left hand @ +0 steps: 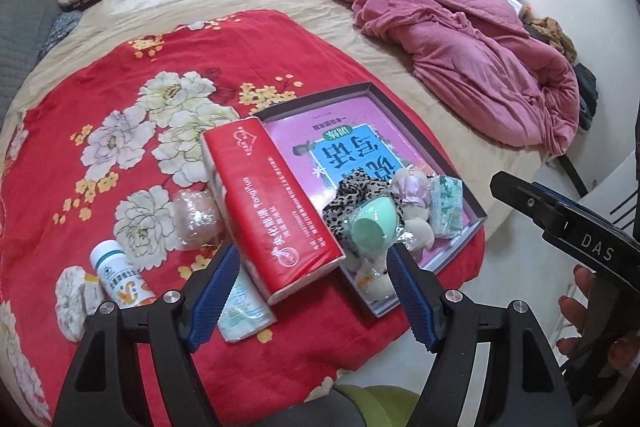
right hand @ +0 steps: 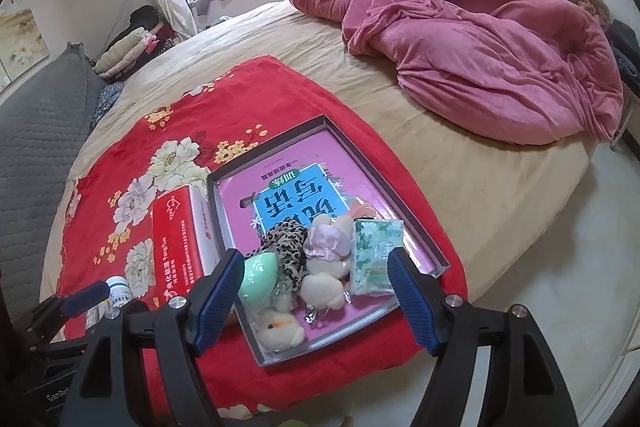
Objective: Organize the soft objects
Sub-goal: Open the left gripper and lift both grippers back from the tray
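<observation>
A shallow box tray (left hand: 432, 143) (right hand: 340, 131) with a pink printed bottom lies on the red flowered blanket (left hand: 120, 99). In it lie a mint sponge egg (left hand: 370, 229) (right hand: 258, 277), a leopard scrunchie (left hand: 352, 193) (right hand: 288, 247), small plush toys (right hand: 322, 287), and a green tissue pack (left hand: 446, 205) (right hand: 376, 259). A red tissue box (left hand: 272, 203) (right hand: 176, 239) leans on the tray's left edge. My left gripper (left hand: 314, 291) is open above the red box's near end. My right gripper (right hand: 316, 297) is open above the tray's near end.
A white medicine bottle (left hand: 120, 275), a clear-wrapped roll (left hand: 196, 215), a white puff (left hand: 72, 295) and a pale tissue pack (left hand: 244, 311) lie on the blanket left of the tray. A pink quilt (left hand: 452, 39) is heaped at the far right. The bed edge and floor (right hand: 560, 267) are to the right.
</observation>
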Motion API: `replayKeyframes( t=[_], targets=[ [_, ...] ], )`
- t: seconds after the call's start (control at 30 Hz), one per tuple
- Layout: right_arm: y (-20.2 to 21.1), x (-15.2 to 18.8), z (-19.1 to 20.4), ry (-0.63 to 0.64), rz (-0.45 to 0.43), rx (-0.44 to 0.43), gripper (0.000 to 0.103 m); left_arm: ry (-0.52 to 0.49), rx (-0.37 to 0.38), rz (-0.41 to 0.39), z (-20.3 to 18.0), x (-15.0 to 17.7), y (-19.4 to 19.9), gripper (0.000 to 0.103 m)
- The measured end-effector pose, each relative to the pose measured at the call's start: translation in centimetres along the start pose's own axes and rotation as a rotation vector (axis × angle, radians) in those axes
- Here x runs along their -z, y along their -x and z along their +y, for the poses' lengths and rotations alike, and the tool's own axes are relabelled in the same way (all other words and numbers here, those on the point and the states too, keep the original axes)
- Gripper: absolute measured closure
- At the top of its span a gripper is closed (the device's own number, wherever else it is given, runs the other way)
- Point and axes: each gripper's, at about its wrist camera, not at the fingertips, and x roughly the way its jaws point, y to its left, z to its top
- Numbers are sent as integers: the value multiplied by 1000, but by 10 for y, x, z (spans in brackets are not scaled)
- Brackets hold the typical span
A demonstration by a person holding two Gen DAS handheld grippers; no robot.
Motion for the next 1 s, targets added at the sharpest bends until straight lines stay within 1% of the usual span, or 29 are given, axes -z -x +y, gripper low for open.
replayKeyframes(
  t=[0.27, 0.57, 0.8, 1.0],
  targets=[
    [11, 3, 12, 22, -8, 7, 27, 9, -9, -16, 8, 8, 15, 26],
    [24, 7, 34, 59, -21, -15, 27, 27, -22, -42, 24, 20, 37, 26],
    [31, 12, 60, 97, -26, -39, 27, 50, -38, -63, 43, 34, 55, 26],
    [36, 19, 93, 156, -27, -66, 27, 81, -62, -74, 63, 47, 70, 26]
  ],
)
